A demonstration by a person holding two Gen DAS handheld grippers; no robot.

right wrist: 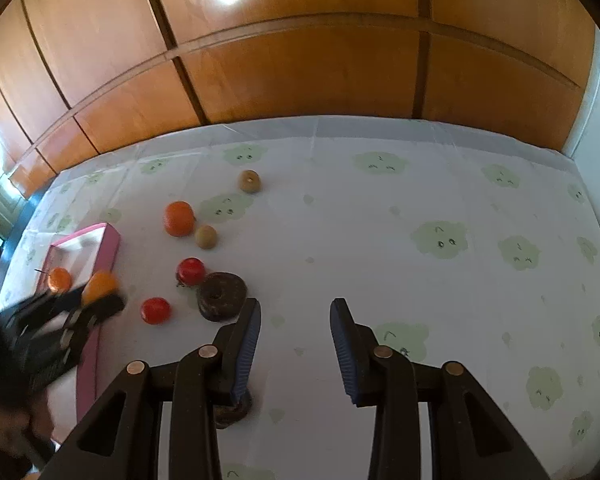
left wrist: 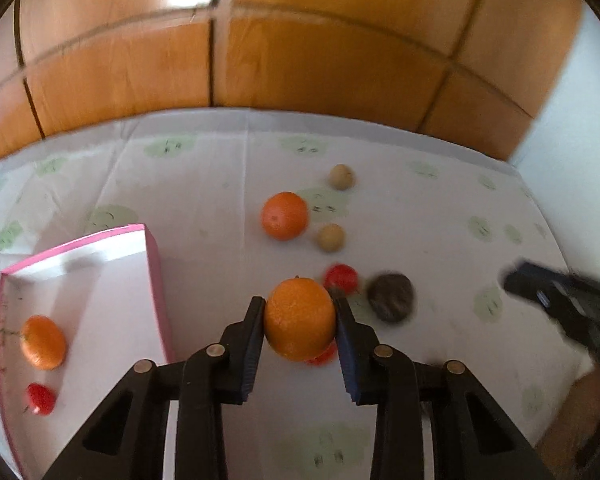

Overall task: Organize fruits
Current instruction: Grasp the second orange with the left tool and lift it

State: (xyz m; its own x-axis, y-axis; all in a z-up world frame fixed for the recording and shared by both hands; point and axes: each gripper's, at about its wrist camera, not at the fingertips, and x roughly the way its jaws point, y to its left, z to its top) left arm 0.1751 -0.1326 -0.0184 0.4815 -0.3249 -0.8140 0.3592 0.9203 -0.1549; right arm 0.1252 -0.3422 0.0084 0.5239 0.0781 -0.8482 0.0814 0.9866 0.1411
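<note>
My left gripper (left wrist: 299,303) is shut on an orange (left wrist: 300,320), held just right of the pink box (left wrist: 156,272). The right wrist view shows the same held orange (right wrist: 100,284) by the box's rim (right wrist: 110,240). Inside the box lie another orange (left wrist: 43,342) and a red fruit (left wrist: 41,398). On the cloth sit an orange (left wrist: 284,215), two beige round fruits (left wrist: 341,177) (left wrist: 331,237), a red fruit (left wrist: 341,278) and a dark brown round fruit (left wrist: 391,297). My right gripper (right wrist: 296,303) hovers open over bare cloth with nothing between its fingers.
A second red fruit (right wrist: 155,310) lies near the box, partly hidden under the held orange in the left wrist view. Another dark object (right wrist: 236,408) sits under my right gripper's left finger. Wooden cabinet doors (right wrist: 300,60) back the table; the patterned cloth (right wrist: 440,240) stretches to the right.
</note>
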